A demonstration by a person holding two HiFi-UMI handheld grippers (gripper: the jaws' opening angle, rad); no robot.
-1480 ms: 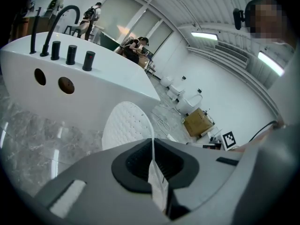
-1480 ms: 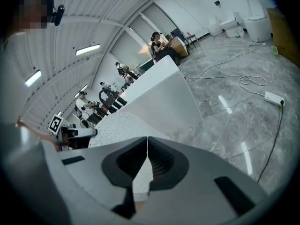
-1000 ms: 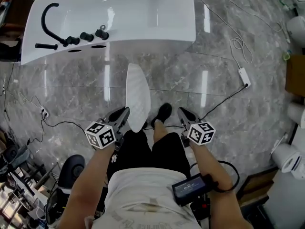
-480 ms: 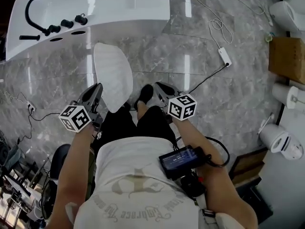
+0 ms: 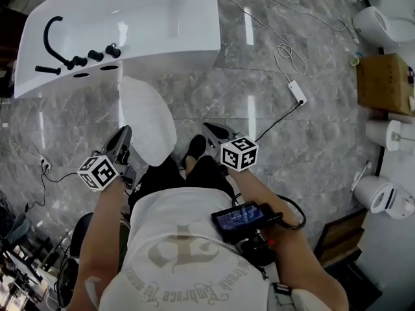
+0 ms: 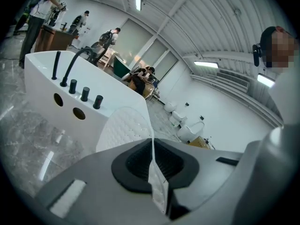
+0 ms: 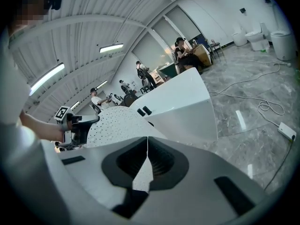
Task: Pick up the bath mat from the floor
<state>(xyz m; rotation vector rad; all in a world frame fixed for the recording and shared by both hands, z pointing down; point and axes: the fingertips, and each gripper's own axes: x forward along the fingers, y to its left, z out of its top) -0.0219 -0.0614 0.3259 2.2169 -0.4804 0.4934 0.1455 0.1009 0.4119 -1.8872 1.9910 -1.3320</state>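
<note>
The white dimpled bath mat (image 5: 146, 118) hangs off the floor in front of the person's legs, stretched between both grippers. My left gripper (image 5: 123, 138) is shut on the mat's left edge; in the left gripper view the thin mat edge (image 6: 153, 168) runs pinched between the dark pads. My right gripper (image 5: 209, 131) is shut on the mat's right edge, and the right gripper view shows a corner of the mat (image 7: 143, 170) pressed between the pads, with the rest of the sheet (image 7: 112, 123) spreading away to the left.
A white bathtub (image 5: 136, 18) with a black faucet (image 5: 53, 37) stands just beyond the mat on the grey marble floor. A white power strip (image 5: 297, 92) and its cable lie to the right. A cardboard box (image 5: 382, 81) and toilets (image 5: 384, 197) line the right edge.
Both grippers have risen together with the mat clamped in them. The mat has come up off the floor and looks wider in the head view.
</note>
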